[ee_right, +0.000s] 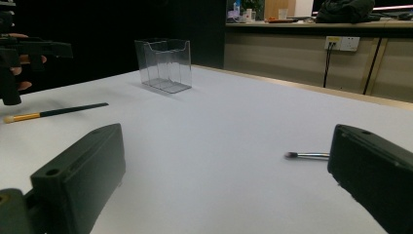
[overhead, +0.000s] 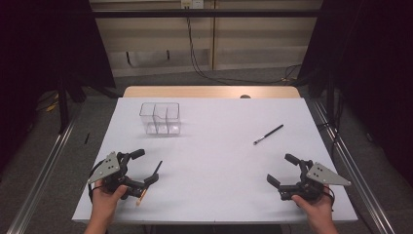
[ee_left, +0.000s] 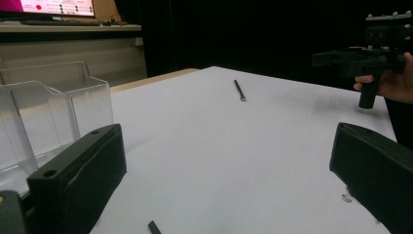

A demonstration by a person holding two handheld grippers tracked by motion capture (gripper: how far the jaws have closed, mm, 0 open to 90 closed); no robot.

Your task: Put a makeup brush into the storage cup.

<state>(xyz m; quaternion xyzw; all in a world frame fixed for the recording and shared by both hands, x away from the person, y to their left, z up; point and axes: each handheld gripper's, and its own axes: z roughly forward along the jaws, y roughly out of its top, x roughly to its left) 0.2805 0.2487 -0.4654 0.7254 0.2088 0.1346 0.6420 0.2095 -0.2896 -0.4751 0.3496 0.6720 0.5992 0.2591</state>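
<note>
Jaws on both grippers are standing wide apart, and nothing is sitting between them.

From the high view, the left gripper [overhead: 139, 168] is waiting at the lower left of the frame and the right gripper [overhead: 285, 170] is waiting at the lower right. One brush with a yellow end [overhead: 150, 181] is lying on the white bench [overhead: 214, 146] just beside the left gripper. A second brush [overhead: 268, 134] is lying right of the middle, well apart from both grippers. A clear box [overhead: 160, 118] is standing upper left of the middle, and it is looking empty.

From the left gripper view, the clear box [ee_left: 48, 117] is sitting at the left edge, and the far brush [ee_left: 239, 90] is lying near the top middle.

From the right gripper view, the clear box [ee_right: 164, 65] is standing upper left of the middle. The yellow-ended brush [ee_right: 53, 112] is lying at the left, and the other brush [ee_right: 307, 155] is poking out beside the right jaw.

So the job is looking like it is only beginning. Both brushes are probably waiting to go into the box, and neither one is being picked up yet.
</note>
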